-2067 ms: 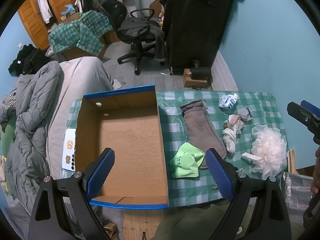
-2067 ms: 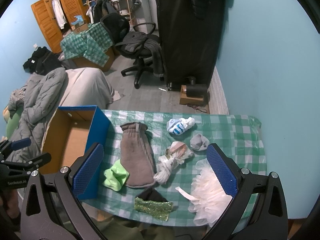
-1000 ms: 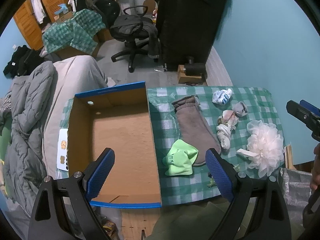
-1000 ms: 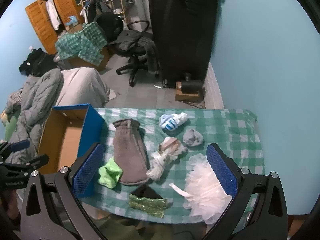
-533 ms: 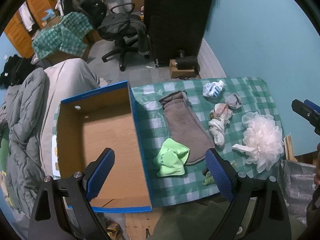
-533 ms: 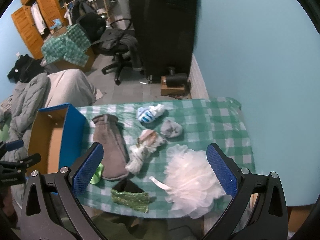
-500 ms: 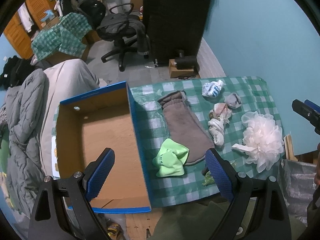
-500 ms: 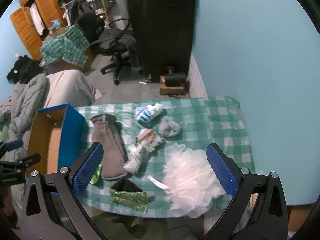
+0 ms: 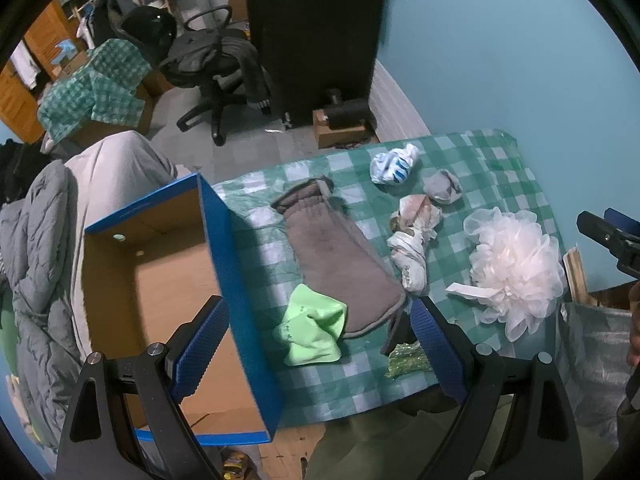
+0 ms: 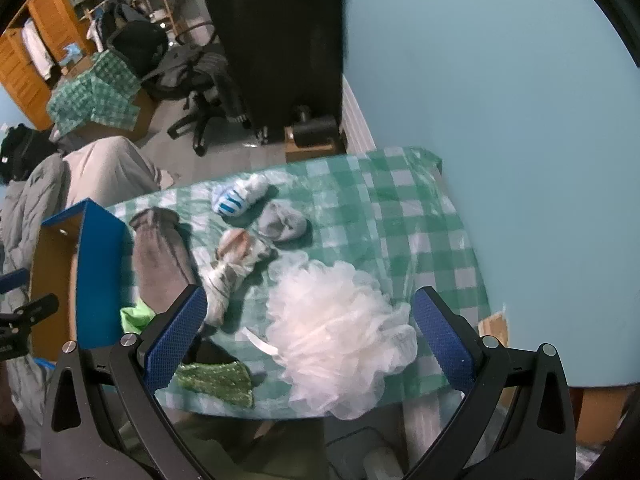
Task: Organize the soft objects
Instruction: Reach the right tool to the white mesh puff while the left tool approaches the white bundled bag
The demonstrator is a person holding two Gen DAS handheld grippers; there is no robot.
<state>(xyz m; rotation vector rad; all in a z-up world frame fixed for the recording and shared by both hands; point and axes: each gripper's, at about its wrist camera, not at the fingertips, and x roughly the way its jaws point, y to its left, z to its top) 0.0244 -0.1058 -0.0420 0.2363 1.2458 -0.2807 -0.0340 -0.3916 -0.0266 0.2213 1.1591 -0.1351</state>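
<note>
Soft items lie on a green checked table [image 9: 492, 160]: a brown mitt [image 9: 340, 256], a light green cloth [image 9: 314, 330], a white knotted sock [image 9: 412, 252], a blue-striped sock ball [image 9: 394, 164], a grey sock ball [image 9: 442, 188], a pale pink bath pouf [image 9: 516, 264] and a glittery green piece [image 9: 408, 360]. An empty blue-edged cardboard box [image 9: 224, 264] stands at the table's left. My left gripper [image 9: 318, 350] is open above the green cloth. My right gripper [image 10: 310, 336] is open, its jaws on either side of the pouf [image 10: 340, 332] and above it.
A turquoise wall [image 10: 500, 100] runs along the table's right side. Behind the table stand a black wardrobe [image 9: 316, 32], an office chair [image 9: 216, 64] and a cloth-draped box [image 9: 96, 92]. Grey bedding [image 9: 36, 240] lies left of the cardboard box.
Both grippers have shifted right and closer to the table. The pouf now sits between the right gripper's fingers in its view; the green cloth is centred in the left view.
</note>
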